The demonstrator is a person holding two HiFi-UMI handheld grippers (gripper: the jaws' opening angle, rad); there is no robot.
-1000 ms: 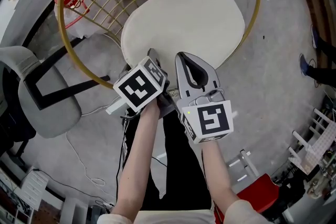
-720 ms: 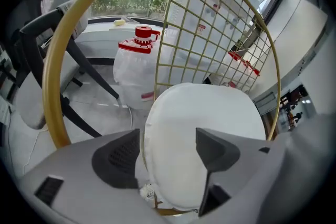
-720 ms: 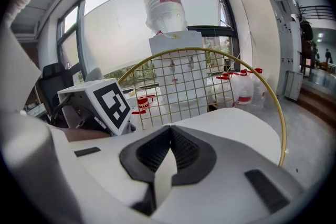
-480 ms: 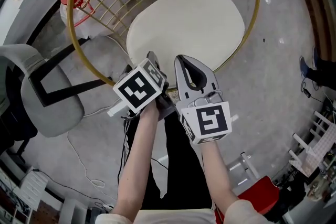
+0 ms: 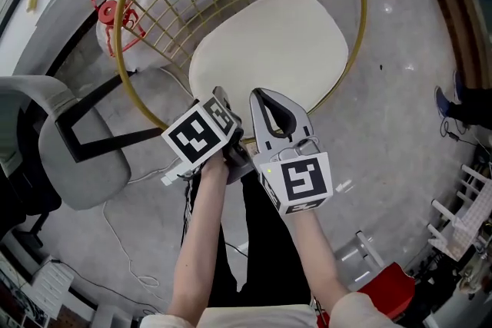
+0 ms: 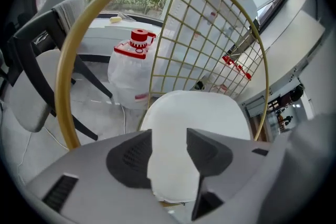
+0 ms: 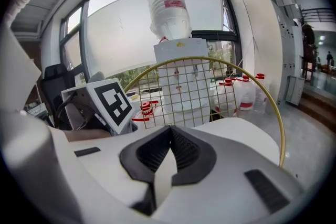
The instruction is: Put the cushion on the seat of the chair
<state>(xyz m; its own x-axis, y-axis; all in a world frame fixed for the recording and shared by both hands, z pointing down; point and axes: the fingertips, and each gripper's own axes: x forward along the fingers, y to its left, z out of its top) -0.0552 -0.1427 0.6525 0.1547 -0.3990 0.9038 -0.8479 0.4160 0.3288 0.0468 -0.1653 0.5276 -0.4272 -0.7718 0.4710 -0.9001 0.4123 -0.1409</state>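
Concrete floor [image 5: 400,111]; cushion [image 5: 277,42] on wire chair [image 6: 63,92]; left fingers [image 6: 128,157] closing, empty; right fingers [image 7: 152,152] clenched.

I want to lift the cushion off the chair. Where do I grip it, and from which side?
Grip the cushion at its near front edge, coming in from the open front. It lies flat, and the gold wire frame of the chair rises round its sides and back, so only the front is free.

**Daylit room, grey floor**

A speckled grey concrete floor [image 5: 400,104] spreads underneath. A grey office chair [image 5: 81,165] with a black frame stands at the left. Daylight comes through tall dark-framed windows [image 7: 118,34]. In front of them stand a water dispenser [image 7: 176,55] and a red-capped water jug [image 6: 134,76].
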